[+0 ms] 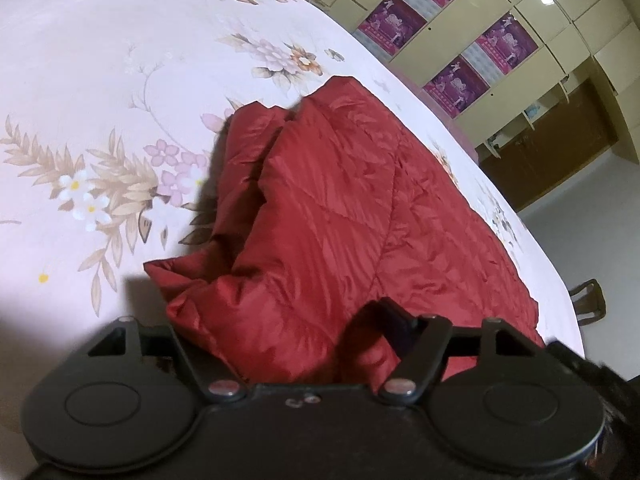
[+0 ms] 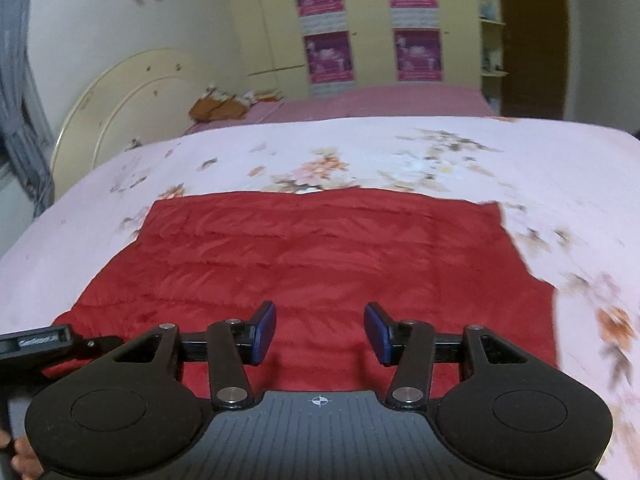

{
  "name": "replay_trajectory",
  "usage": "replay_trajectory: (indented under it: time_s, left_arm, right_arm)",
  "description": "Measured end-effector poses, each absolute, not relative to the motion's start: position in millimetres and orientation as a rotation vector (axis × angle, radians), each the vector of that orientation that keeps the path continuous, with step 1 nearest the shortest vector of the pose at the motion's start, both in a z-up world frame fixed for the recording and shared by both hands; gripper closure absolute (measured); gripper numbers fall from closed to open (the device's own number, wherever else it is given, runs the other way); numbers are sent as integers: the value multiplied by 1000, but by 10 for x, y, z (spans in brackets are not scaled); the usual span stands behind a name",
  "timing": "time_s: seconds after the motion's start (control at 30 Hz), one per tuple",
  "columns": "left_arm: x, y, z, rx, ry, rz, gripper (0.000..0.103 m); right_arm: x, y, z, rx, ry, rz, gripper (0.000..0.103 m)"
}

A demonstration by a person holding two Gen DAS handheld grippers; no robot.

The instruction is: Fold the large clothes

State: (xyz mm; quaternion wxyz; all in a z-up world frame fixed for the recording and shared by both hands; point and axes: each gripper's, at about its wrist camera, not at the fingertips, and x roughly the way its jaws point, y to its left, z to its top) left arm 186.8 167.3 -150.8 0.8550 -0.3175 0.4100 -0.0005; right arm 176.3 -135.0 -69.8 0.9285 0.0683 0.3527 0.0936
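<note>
A dark red quilted jacket (image 1: 340, 208) lies on the floral bed sheet (image 1: 100, 80). In the left wrist view it is folded lengthwise, with a bunched end near the camera. My left gripper (image 1: 280, 328) stands wide over that bunched end; red cloth bulges between the jaws and hides the left finger, and the right finger (image 1: 396, 320) shows dark against the fabric. In the right wrist view the jacket (image 2: 320, 248) spreads flat as a broad rectangle. Just above its near edge hovers my right gripper (image 2: 322, 332), open, with nothing between its blue pads (image 2: 266, 332).
A cream headboard (image 2: 120, 100) stands at the back left, with an orange-brown pile (image 2: 218, 106) on the pink bedding beside it. A wardrobe with purple posters (image 2: 328, 56) fills the far wall. The bed edge and a dark chair (image 1: 588, 300) lie right of the jacket.
</note>
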Motion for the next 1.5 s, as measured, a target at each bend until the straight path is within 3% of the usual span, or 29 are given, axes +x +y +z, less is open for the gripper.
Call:
replay_trajectory:
  time_s: [0.17,0.23,0.37,0.57,0.8,1.07,1.5]
  left_arm:
    - [1888,1696,-1518,-673,857,3,41]
    - [1893,1708,-1521,-682,856,6,44]
    - [1901,1689,-1517,-687,852,-5,59]
    - [1905,1628,-1460,-634,824,-19,72]
    - [1929,1632,-1450,-605,832,-34,73]
    - [1905,1640,-1461,-626,829,-42,73]
    - [1887,1531,-1236,-492,733,-88,80]
  right_arm:
    - [2155,-1141,-864,91,732,201,56]
    - [2297,-1074,-941,66,744,201,71]
    - [2507,-977,-1130,41,774,198,71]
    - [2578,-847,-1427,-49,813,211,72]
    - [2584,-906,-1358,-22,815,204,71]
    - [2020,-909,-1130,-34,795,225,71]
    - [1916,-654,-1440,-108,847,190,72]
